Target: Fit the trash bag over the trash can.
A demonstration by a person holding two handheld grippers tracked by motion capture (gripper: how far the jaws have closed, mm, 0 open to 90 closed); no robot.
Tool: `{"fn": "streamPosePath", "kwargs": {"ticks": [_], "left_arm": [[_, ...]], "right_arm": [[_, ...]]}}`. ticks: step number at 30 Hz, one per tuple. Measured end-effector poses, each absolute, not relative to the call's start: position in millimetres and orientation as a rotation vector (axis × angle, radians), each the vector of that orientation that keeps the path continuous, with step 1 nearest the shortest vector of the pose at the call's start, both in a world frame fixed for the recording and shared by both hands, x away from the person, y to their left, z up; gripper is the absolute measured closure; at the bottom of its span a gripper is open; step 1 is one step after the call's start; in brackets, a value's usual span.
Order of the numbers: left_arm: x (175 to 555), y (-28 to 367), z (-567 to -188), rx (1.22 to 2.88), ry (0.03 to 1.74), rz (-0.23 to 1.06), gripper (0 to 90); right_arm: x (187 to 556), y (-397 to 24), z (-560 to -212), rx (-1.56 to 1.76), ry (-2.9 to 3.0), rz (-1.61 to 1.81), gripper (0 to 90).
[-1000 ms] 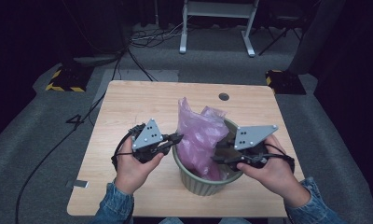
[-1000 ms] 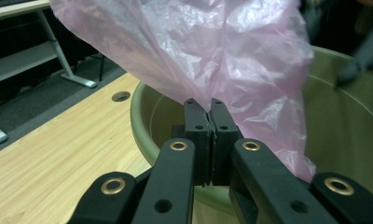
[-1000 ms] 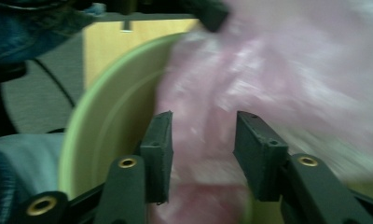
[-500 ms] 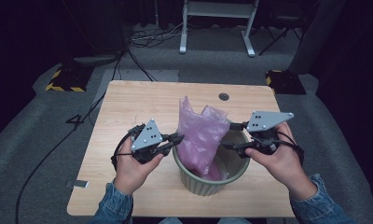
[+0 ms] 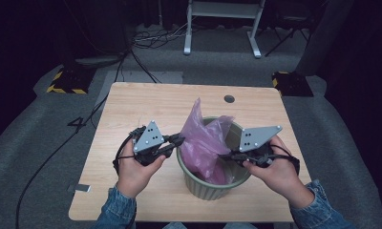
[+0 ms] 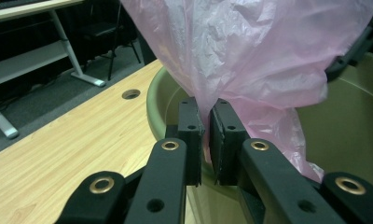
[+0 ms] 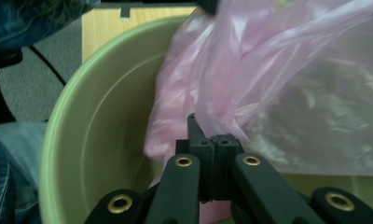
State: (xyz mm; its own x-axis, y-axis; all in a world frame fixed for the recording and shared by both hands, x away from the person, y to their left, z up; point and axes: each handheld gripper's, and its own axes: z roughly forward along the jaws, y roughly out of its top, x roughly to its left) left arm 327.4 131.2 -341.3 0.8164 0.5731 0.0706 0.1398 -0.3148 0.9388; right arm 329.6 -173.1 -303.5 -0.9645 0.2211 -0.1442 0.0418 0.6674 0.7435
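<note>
The pink plastic bag (image 5: 206,143) stands partly inside the green waste bin (image 5: 213,188), its crumpled top rising above the bin's rim. The bin sits on the wooden desk (image 5: 132,102) near the front edge, a little right of the middle. The left gripper (image 5: 175,141) reaches to the bin's left rim; in the left gripper view its jaws stand narrow, with a fold of the bag (image 6: 250,51) pinched between the pads, and they have just been easing apart slightly. The right gripper (image 5: 226,156) comes in over the bin's right side; in the right gripper view its jaws have just snapped together and meet at the bag's (image 7: 278,84) edge, a corner of film caught at their tips. Each gripper is carried by a hand in a denim sleeve (image 5: 115,212). A round cable hole (image 5: 229,98) lies near the desk's far edge.
</note>
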Motion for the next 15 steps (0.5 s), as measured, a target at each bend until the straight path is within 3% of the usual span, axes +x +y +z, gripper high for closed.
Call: {"fn": "streamPosePath", "kwargs": {"ticks": [9,12,15], "left_arm": [[330.3,131.4,-347.3,1.869,0.577,0.491,85.0],[328.4,131.3,-346.0,1.864,0.568,0.493,85.4],[324.6,126.8,-342.9,1.858,0.53,0.489,77.8]], "right_arm": [[317.5,-172.8,-318.6,0.2,2.715,1.155,90.0],[315.3,-177.4,-316.0,0.232,2.707,1.204,84.9],[313.6,-181.4,-310.1,0.237,2.678,1.2,86.3]]}}
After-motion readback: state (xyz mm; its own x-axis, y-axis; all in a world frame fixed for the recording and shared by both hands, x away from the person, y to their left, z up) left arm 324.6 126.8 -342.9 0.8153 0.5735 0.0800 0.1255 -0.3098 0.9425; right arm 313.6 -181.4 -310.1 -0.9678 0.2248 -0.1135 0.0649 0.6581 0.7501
